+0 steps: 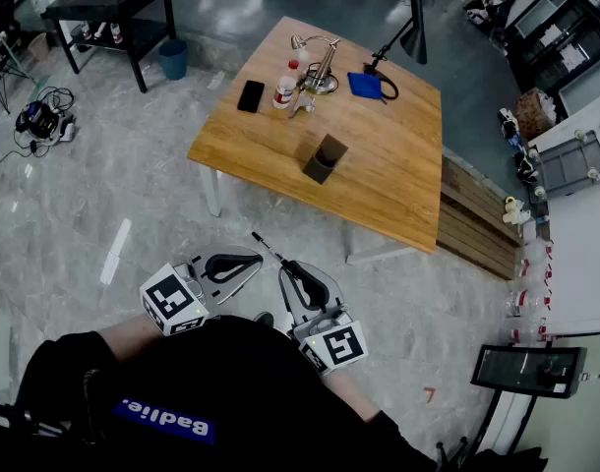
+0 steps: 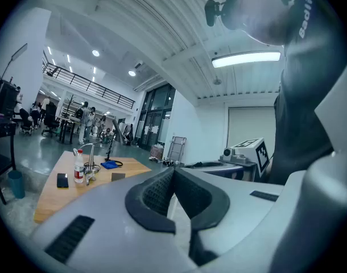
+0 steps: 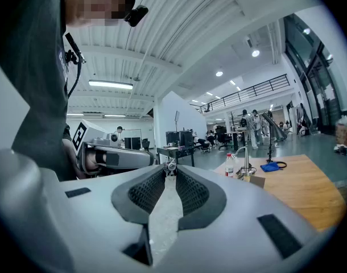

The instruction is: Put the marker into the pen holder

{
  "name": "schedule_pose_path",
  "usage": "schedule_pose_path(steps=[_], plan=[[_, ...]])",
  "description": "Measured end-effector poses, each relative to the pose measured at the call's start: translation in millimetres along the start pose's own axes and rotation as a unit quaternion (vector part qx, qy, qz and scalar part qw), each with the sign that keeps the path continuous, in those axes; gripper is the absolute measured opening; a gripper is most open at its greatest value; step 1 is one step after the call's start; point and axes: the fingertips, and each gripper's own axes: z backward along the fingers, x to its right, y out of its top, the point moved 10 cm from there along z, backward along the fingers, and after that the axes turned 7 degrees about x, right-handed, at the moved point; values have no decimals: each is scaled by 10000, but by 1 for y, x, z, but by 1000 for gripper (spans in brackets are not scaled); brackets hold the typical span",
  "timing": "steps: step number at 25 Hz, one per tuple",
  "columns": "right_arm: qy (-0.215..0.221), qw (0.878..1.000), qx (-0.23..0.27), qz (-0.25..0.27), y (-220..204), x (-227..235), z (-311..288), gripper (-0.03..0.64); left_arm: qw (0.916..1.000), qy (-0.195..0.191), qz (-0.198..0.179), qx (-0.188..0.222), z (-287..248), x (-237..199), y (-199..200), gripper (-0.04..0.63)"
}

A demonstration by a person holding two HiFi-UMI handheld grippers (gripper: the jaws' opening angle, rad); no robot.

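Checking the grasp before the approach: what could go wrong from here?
1. The right gripper pinches the marker only at its jaw tips, so it could pivot or slip.
2. The pen holder is small and stands free on the table; a tilted marker could knock it over.

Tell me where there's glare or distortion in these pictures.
Head view: sharp, with light glare on the floor beyond the table. Left gripper view: fisheye curving, black corners, ceiling light blown out. Right gripper view: same curving and black corners.
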Motion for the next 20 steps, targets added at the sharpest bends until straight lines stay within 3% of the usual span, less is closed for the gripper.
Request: schedule_pose_path(steps=[9,20], plan=[[61,9999,-127,68,-1,6,0,66,10000,88,4,0,-6,-1,-2,3],[352,9994,41,-23,5,47,15,66,9994,334,6,18,-49,6,-4,3]])
